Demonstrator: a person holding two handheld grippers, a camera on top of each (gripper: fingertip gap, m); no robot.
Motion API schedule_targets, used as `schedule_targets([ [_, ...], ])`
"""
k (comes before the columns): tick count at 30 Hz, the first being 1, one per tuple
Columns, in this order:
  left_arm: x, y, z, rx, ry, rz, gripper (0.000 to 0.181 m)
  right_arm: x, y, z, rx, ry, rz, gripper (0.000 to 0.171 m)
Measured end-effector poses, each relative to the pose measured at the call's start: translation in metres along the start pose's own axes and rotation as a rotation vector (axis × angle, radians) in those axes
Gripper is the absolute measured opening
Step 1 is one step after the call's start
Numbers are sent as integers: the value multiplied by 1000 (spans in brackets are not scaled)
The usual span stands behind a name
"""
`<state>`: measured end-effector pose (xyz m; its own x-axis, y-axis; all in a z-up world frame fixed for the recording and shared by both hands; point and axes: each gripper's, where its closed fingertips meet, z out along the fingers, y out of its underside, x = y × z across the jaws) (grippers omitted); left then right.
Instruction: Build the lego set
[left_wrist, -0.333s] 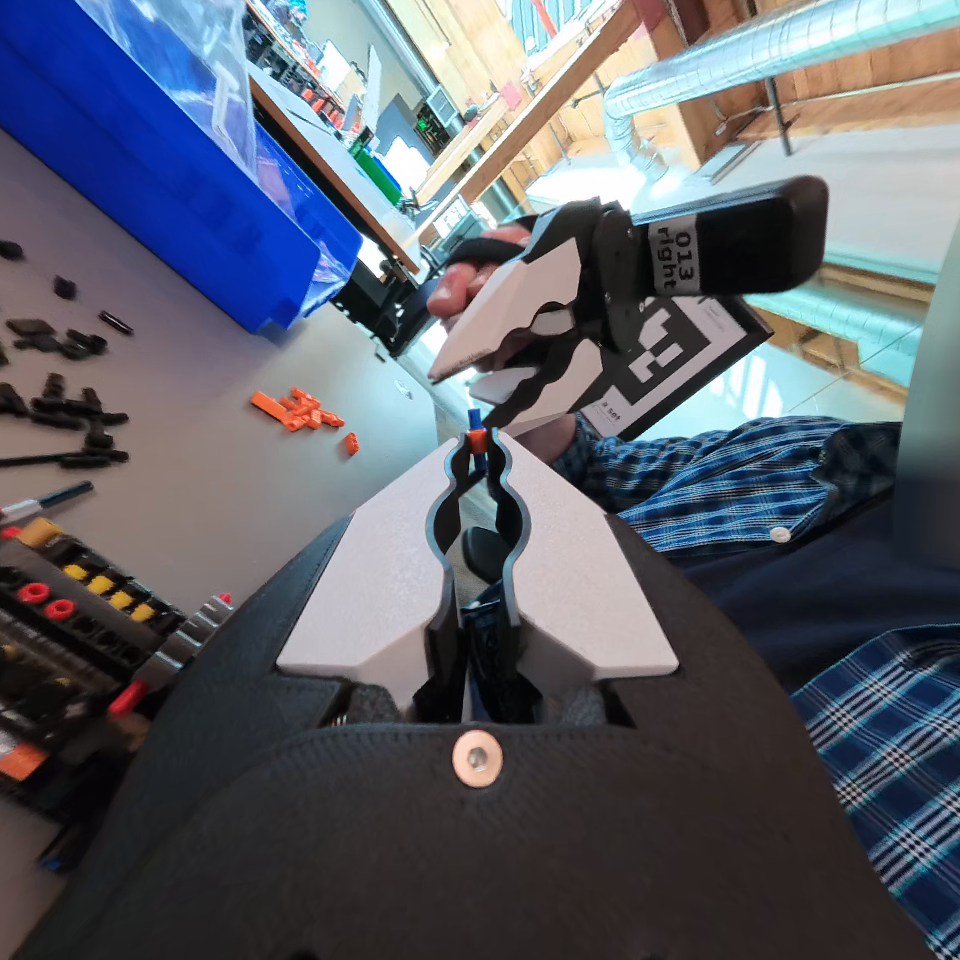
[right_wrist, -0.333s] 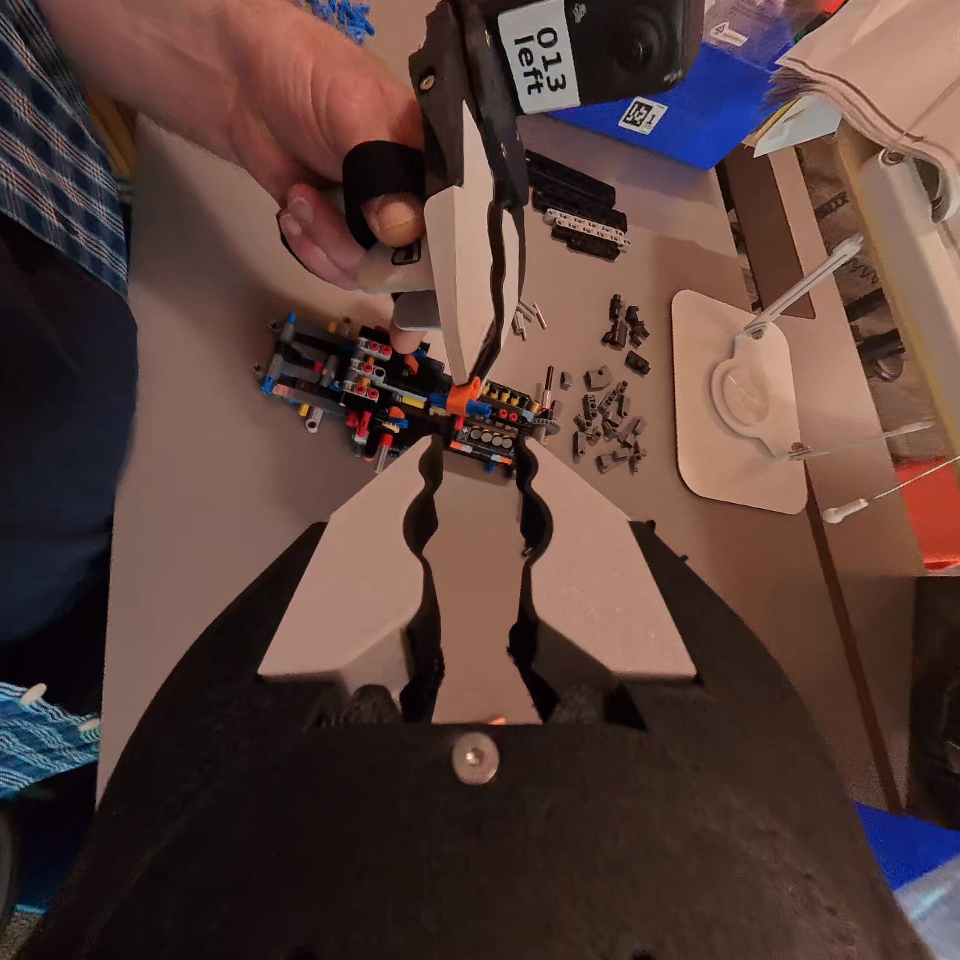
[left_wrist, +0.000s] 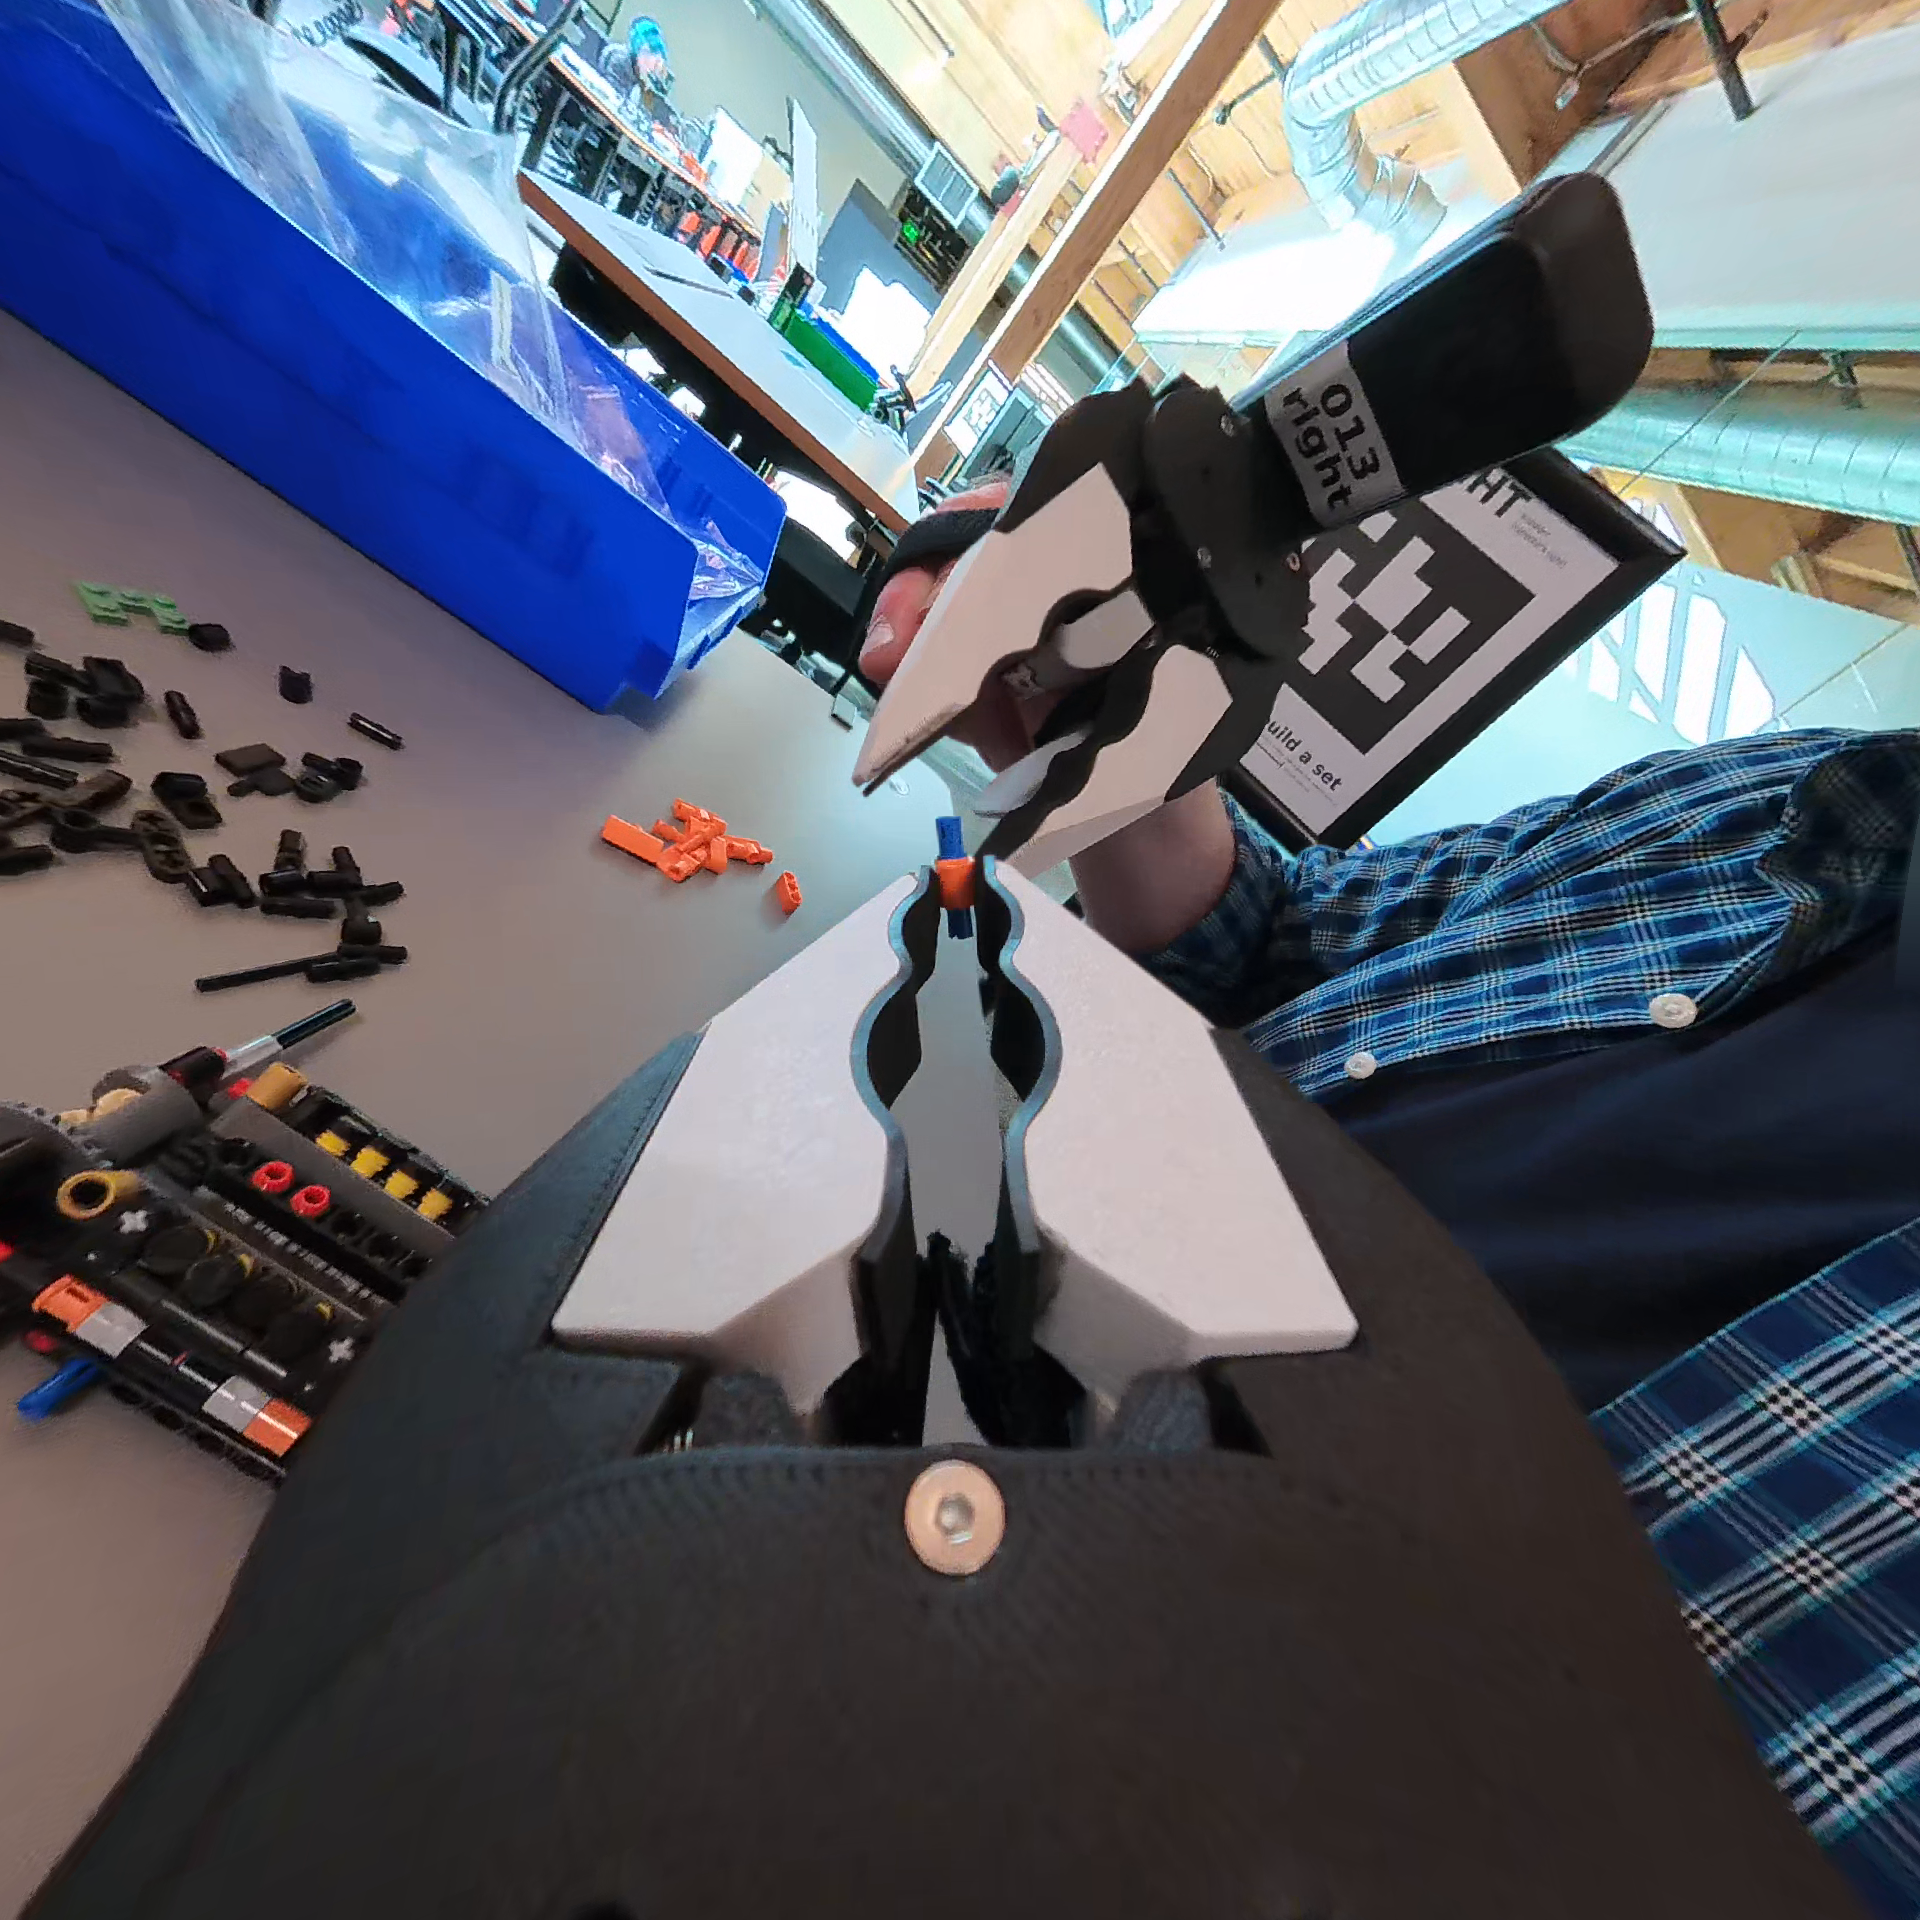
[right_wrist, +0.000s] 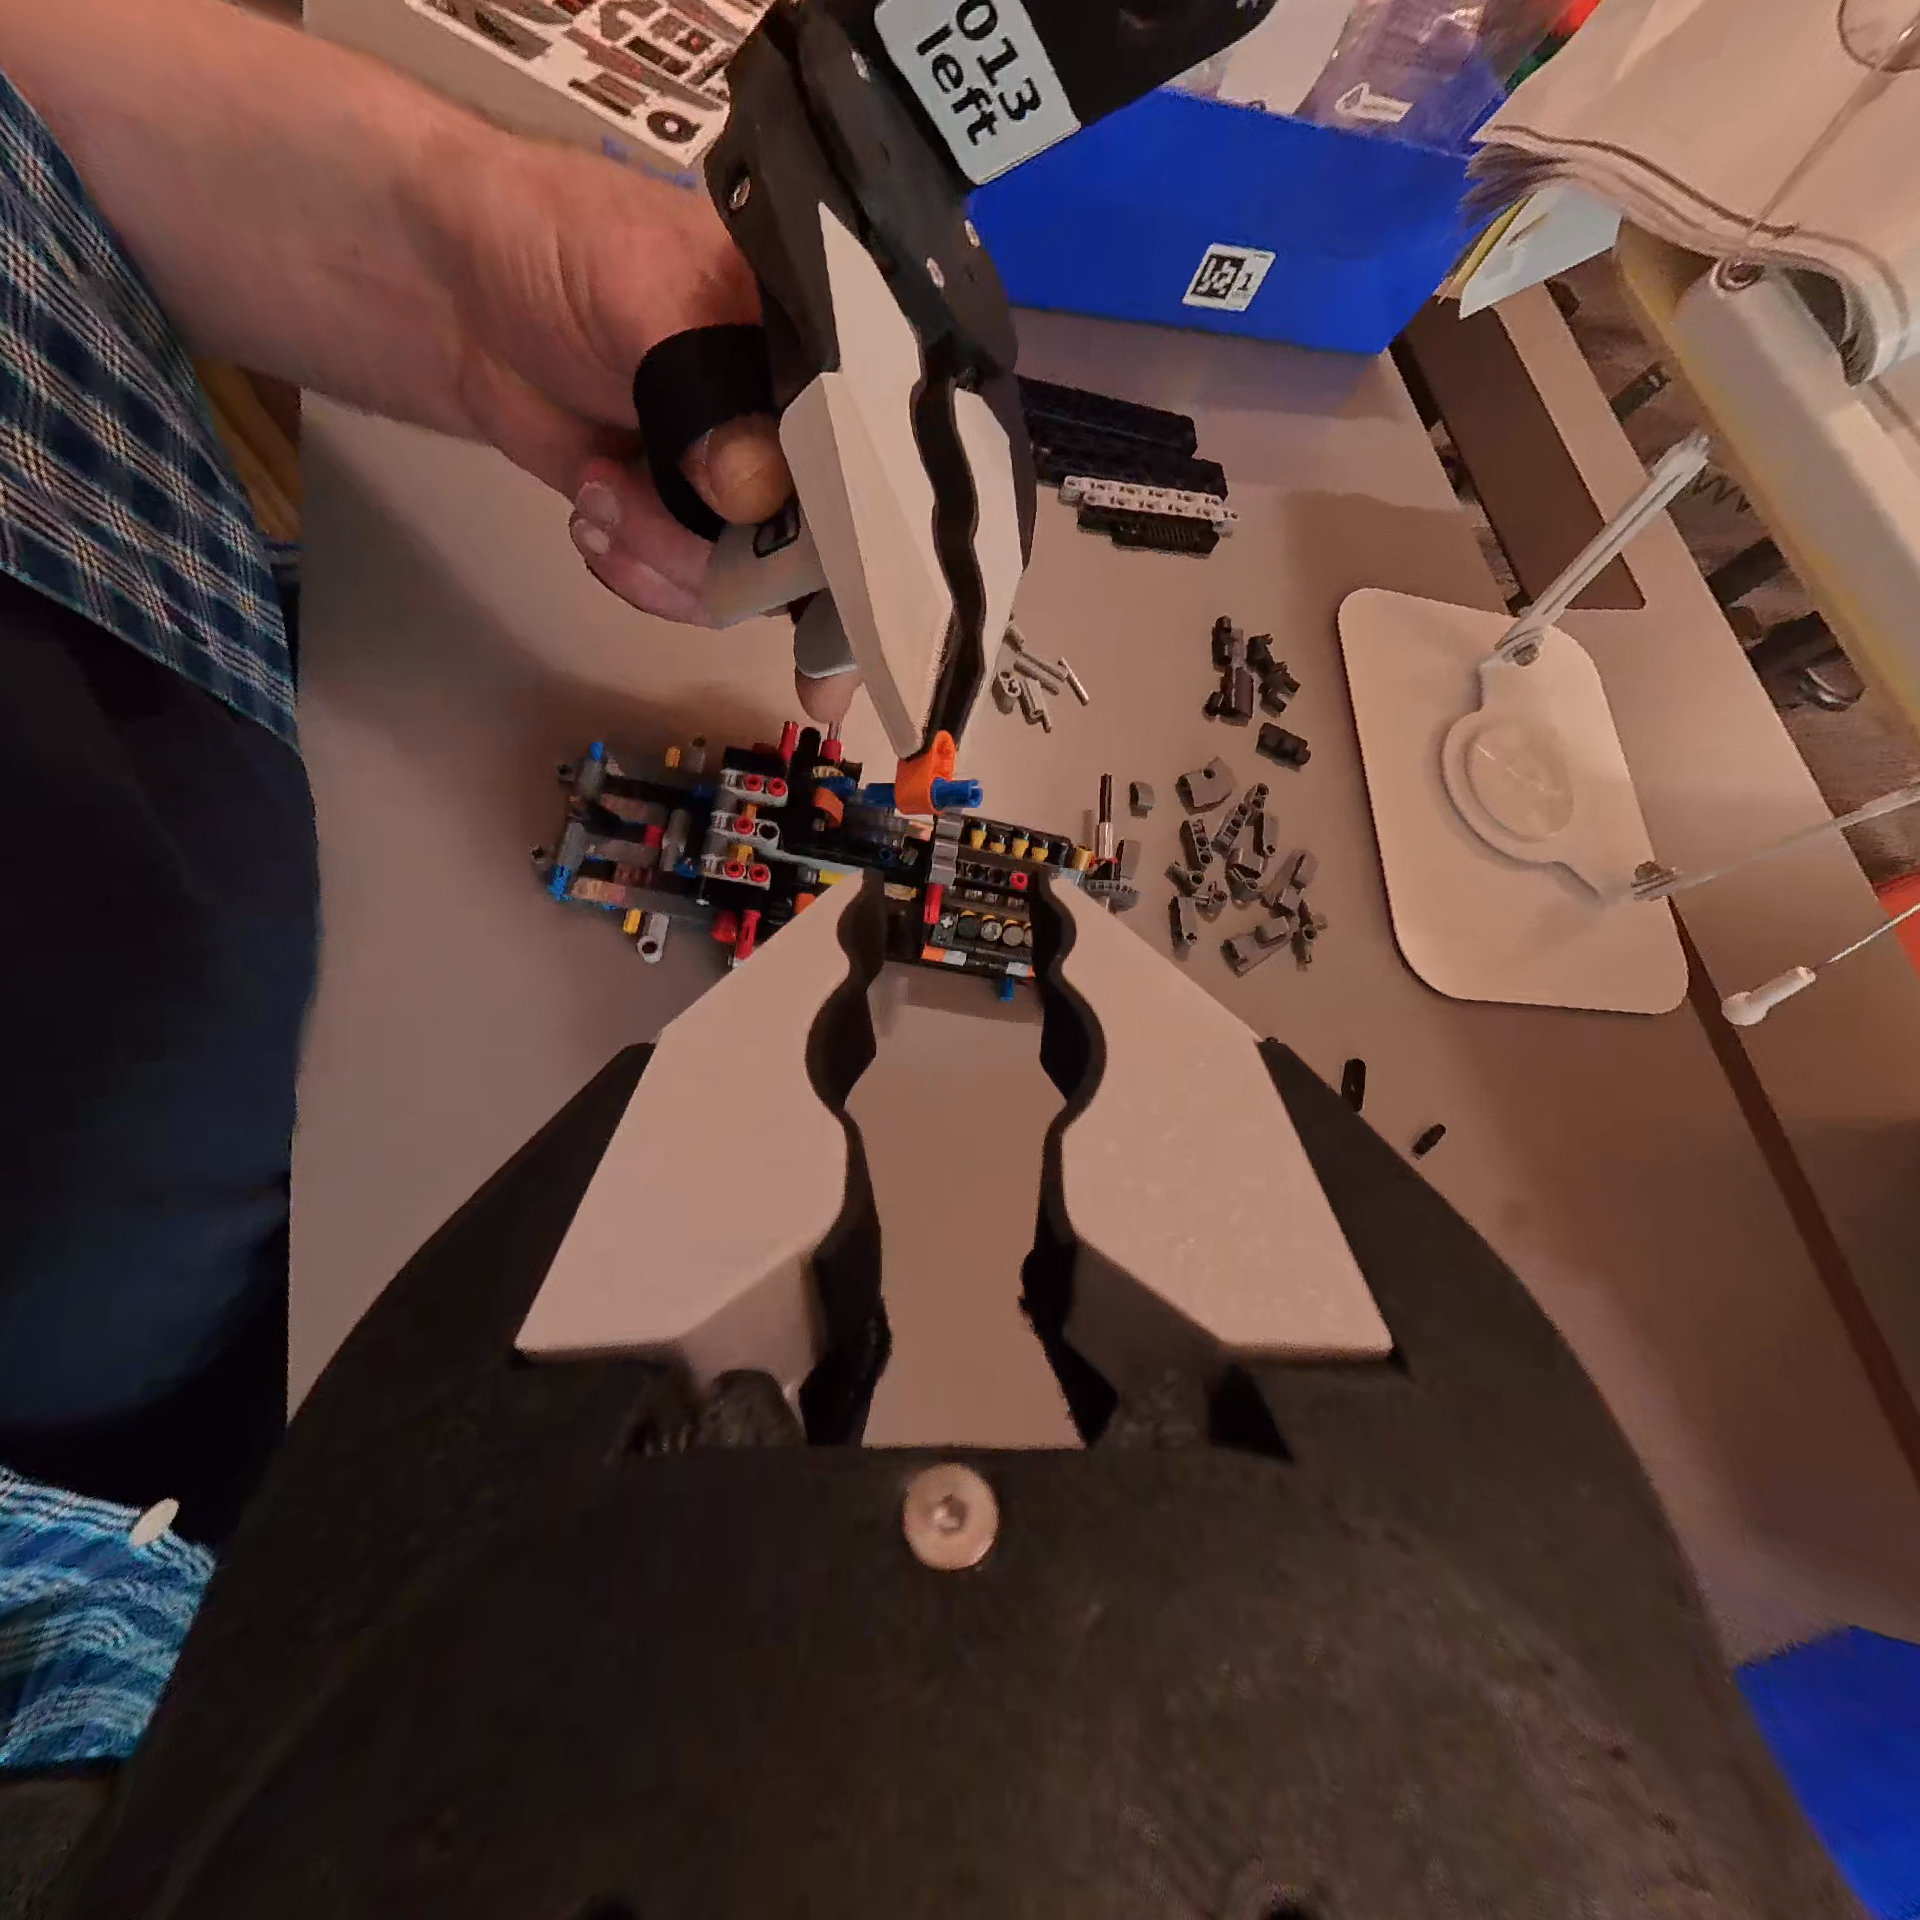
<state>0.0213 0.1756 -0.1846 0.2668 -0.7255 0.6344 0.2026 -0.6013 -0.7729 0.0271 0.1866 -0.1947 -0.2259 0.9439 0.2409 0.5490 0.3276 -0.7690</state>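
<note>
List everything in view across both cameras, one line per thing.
orange connector: one, orange with a blue pin through it, pinched at the left gripper's tips
partly built model: one, black and grey with red, yellow, blue bits, table centre
loose black pieces: many, black, scattered on the table
loose orange pieces: small heap, orange, on the table
loose grey pieces: a heap, grey, right of the model
blue bin: one, blue, far table edge, clear bag in it
white stand base: one, white, table's right side
left gripper: shut on the connector
right gripper: open, empty
</note>
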Motion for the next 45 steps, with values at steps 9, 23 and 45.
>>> schedule_targets([
  [9,-2,-9,-18,94,-10,38,5,4,-20,-2,122,57,95,26],
  [23,-7,-23,-46,183,-40,31,6,23,16,-78,103,323,213,24],
  [45,-29,-16,-94,253,-240,64,5,115,140,-15,-279,531,516,16],
])
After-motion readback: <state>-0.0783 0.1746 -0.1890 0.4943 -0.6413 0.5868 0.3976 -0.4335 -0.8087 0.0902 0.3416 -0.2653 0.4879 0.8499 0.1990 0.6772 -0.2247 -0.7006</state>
